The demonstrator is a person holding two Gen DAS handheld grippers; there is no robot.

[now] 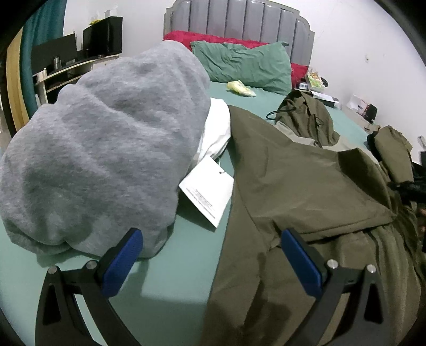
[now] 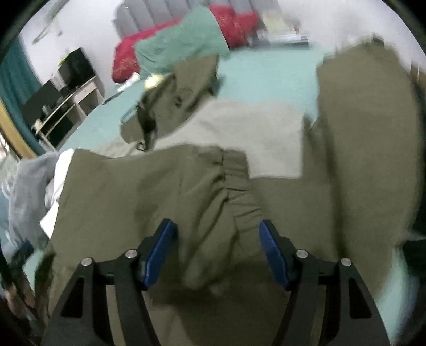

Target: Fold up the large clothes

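Note:
An olive green jacket (image 1: 306,191) lies spread on the bed, its hood (image 1: 306,117) toward the headboard and a white paper tag (image 1: 207,186) at its left edge. My left gripper (image 1: 210,244) is open over the jacket's left hem, holding nothing. In the blurred right wrist view the jacket (image 2: 133,191) fills the middle, with a gathered elastic cuff (image 2: 239,197) of a folded-in sleeve. My right gripper (image 2: 217,234) is open just above that cuff, holding nothing.
A grey sweatshirt (image 1: 106,149) is heaped to the left over a white garment (image 1: 217,125). The bed has a green sheet (image 1: 170,266), a green pillow (image 1: 242,66), a red pillow (image 1: 186,37) and a grey headboard (image 1: 239,21). Shelves (image 1: 72,66) stand at left, clutter at right.

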